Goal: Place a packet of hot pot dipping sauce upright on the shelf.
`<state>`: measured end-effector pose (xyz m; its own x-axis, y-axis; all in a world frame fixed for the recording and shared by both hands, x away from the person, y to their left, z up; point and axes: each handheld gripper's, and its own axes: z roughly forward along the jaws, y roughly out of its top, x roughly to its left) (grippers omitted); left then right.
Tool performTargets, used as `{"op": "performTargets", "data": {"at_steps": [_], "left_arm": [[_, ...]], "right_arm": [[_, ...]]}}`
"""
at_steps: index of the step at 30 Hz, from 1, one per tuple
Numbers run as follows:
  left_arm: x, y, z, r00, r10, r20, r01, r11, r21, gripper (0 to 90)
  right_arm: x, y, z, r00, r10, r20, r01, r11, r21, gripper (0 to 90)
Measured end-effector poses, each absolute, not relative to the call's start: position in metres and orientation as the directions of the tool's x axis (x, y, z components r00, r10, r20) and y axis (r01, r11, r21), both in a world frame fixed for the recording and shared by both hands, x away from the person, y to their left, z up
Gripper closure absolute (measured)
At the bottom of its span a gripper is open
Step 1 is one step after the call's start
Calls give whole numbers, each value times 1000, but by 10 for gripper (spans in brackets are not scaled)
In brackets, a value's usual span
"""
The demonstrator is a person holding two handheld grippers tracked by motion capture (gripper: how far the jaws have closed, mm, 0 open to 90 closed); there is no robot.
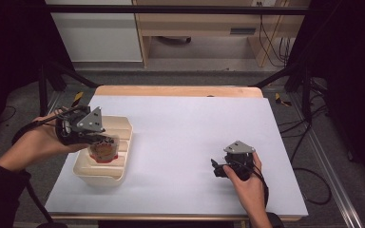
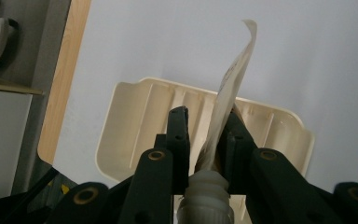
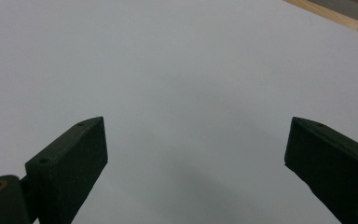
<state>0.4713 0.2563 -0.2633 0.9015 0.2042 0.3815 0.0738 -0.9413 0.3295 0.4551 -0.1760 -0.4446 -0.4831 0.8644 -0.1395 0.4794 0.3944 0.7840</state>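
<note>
My left gripper (image 1: 105,142) hangs over a cream plastic tray (image 1: 125,127) at the table's left side, shut on a flat spouted pouch (image 1: 103,152) with a red and orange print. In the left gripper view the jaws of that gripper (image 2: 207,116) pinch the thin pale pouch (image 2: 233,79) edge-on, its ribbed white spout (image 2: 205,196) sits near the camera, and the ribbed tray (image 2: 135,116) lies below. My right gripper (image 1: 217,168) rests low at the table's right, pointing left. Its jaws (image 3: 196,123) stand wide open over bare white surface.
A white sheet (image 1: 195,128) covers the wooden table (image 1: 176,90). Black frame legs and loose cables (image 1: 309,137) run along both sides on the floor. A wooden cabinet (image 1: 199,23) stands behind the table.
</note>
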Motion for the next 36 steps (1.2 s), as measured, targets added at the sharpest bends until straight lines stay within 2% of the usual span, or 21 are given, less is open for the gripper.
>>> {"op": "performTargets", "data": {"at_steps": [17,36], "left_arm": [[470,254,-271,913,155,377,32,-949,313,763],[473,258,-298,930,135,341,24,-950,310,762]], "right_arm": [[456,-177,-445,-485,864,-139,482,396,782,63],[456,-176,-446,-490,861,-138,491,403,773,65]]}}
